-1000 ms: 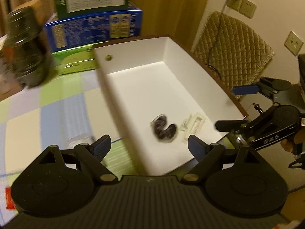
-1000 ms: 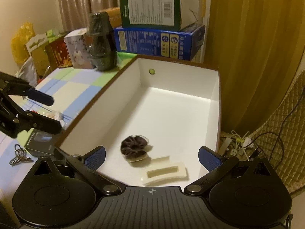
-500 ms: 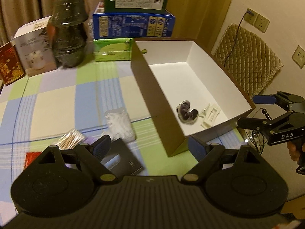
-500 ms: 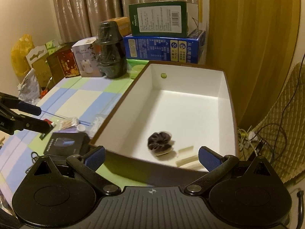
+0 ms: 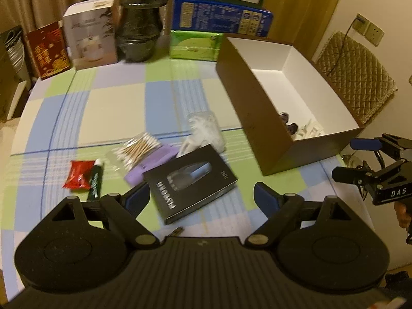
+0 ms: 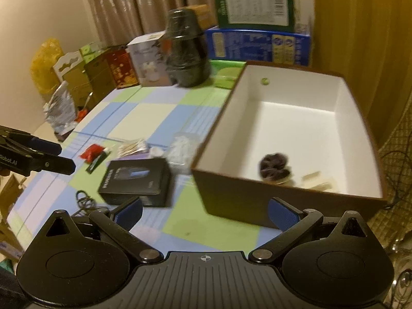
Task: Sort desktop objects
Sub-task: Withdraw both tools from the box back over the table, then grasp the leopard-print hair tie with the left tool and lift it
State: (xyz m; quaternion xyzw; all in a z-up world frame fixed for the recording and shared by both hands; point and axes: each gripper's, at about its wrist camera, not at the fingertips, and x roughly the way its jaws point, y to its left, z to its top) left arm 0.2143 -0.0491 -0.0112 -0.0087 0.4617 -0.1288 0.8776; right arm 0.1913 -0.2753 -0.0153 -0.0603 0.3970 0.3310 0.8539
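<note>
Both tongs are wide open and hold nothing. The left gripper [image 5: 202,197] hangs over one black box [image 5: 190,183], just left of the big brown box [image 5: 251,108]. The right gripper [image 6: 205,210] hangs by the near wall of the brown box. Near the black box lie one bag of cotton swabs [image 5: 137,149], one red packet [image 5: 78,174] and one small tube [image 5: 95,180]. Inside the brown box are one dark scrunchie [image 6: 275,166] and a white clip [image 6: 318,181].

Right hand-held gripper [image 6: 204,212] agape above desk [image 6: 144,118]; brown box [image 6: 291,131] holds dark scrunchie [image 6: 274,166]; black box [image 6: 136,182] left.
</note>
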